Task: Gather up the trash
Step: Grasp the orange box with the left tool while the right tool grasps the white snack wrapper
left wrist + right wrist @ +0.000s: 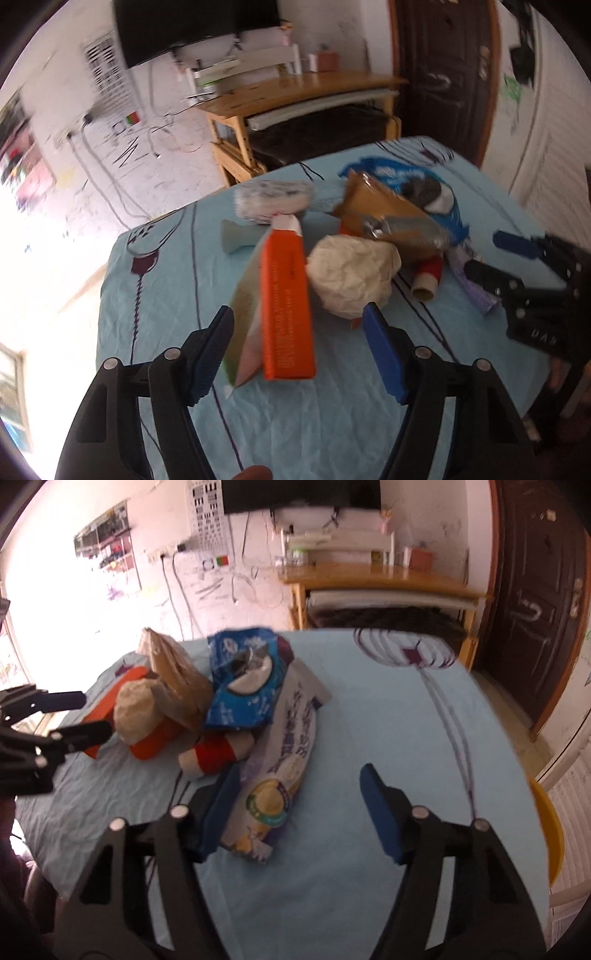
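Centrally, trash pile (207, 698) amid bare tablecloth (388, 716)

right gripper (299, 805): jaws spread wide, nothing between pads | purple-white snack bag (284, 760): flat on light blue tablecloth (369, 720), touching left finger pad | trash pile behind: blue wrapper (243, 686), brown paper bag (177, 679), crumpled paper ball (136, 709), orange box (155, 742) | left gripper (77, 716): far left, spread, near orange box
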A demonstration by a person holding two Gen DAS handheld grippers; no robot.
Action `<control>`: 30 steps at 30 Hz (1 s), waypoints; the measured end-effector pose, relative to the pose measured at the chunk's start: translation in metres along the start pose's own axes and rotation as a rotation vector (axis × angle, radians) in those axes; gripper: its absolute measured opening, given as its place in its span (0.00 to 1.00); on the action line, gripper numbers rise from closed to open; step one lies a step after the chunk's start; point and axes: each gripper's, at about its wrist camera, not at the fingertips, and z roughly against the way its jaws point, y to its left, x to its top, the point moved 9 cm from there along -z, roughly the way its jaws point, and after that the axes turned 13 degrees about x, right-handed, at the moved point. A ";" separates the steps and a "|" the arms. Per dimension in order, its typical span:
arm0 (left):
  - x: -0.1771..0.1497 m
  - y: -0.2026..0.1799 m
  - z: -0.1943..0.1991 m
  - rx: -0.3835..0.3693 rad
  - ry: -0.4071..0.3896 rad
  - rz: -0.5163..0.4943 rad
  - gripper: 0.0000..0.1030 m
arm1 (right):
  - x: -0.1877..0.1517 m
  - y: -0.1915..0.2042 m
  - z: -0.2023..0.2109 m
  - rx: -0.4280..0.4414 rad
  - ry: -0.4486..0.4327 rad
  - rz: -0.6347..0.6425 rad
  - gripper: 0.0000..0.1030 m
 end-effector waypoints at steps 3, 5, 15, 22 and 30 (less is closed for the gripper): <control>-0.001 -0.006 -0.002 -0.034 -0.009 -0.013 0.59 | -0.003 0.000 -0.007 0.028 0.055 -0.008 0.62; -0.004 -0.010 -0.002 -0.054 -0.010 -0.033 0.48 | -0.002 -0.003 -0.011 0.060 0.081 -0.025 0.62; -0.006 -0.008 -0.010 -0.085 -0.010 0.033 0.17 | 0.001 -0.012 -0.005 0.014 0.042 -0.022 0.21; -0.005 0.011 0.014 -0.091 -0.069 0.127 0.17 | 0.001 -0.027 0.014 0.027 -0.034 -0.068 0.19; 0.008 0.020 0.062 -0.115 -0.165 0.174 0.17 | 0.004 -0.041 0.040 0.029 -0.101 -0.106 0.19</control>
